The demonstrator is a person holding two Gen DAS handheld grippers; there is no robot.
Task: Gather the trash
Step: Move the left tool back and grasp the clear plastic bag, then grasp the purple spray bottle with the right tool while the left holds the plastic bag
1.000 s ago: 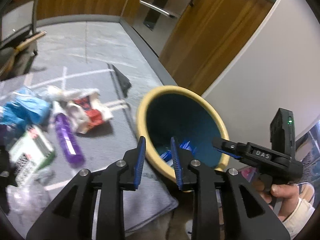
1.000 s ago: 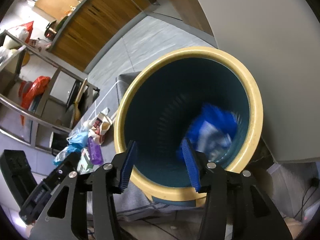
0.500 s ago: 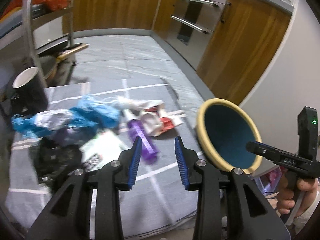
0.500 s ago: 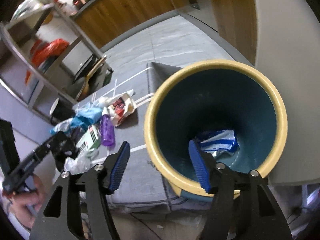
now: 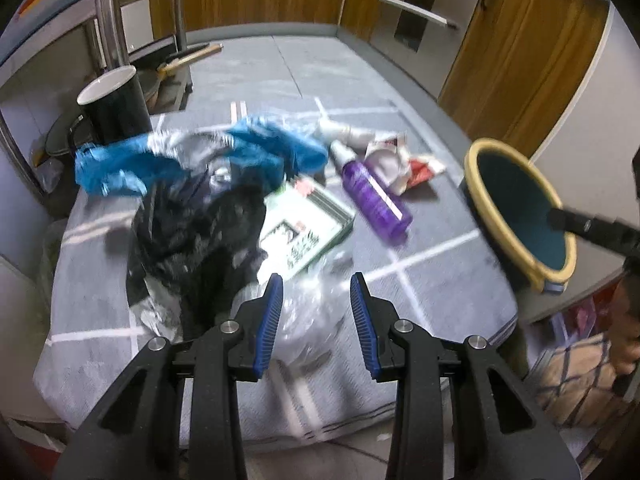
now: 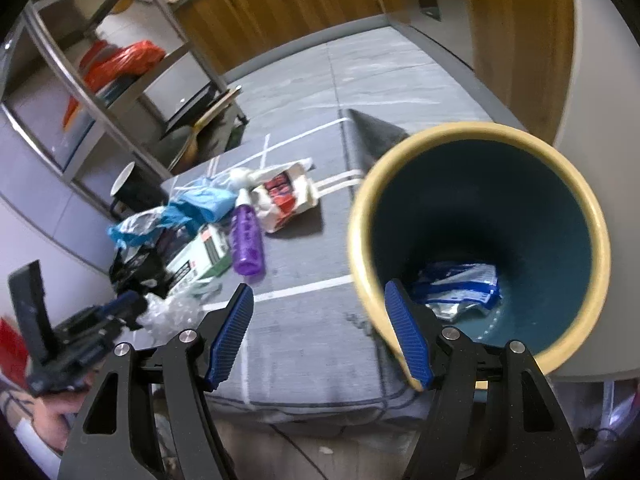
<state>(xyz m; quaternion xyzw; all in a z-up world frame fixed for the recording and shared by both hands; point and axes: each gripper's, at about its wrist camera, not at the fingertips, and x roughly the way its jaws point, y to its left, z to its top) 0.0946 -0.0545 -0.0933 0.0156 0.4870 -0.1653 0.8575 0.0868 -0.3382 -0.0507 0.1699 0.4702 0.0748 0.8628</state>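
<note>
A heap of trash lies on a grey cloth with white lines (image 5: 432,280): a purple bottle (image 5: 374,196), a green-white box (image 5: 304,228), a black bag (image 5: 196,240), a blue bag (image 5: 256,152), a red-white carton (image 5: 396,160) and crumpled clear plastic (image 5: 308,320). My left gripper (image 5: 315,284) hovers open just above the clear plastic, its pads off it. To the right stands a teal bin with a yellow rim (image 6: 480,132), a blue-white wrapper (image 6: 460,284) at its bottom. My right gripper (image 6: 319,292) is before the bin's near rim, jaws opening, nothing between them.
A black mug (image 5: 114,108) stands at the cloth's far left corner. A metal shelf rack (image 6: 92,92) with red bags rises behind the heap. Wooden cupboards (image 5: 520,52) line the back and right. The cloth's near edge drops off just under both grippers.
My left gripper swung from the bin over to the trash heap and widened a little. The right gripper rolled, drew back from the bin and opened wider; the blue wrapper settled inside.
</note>
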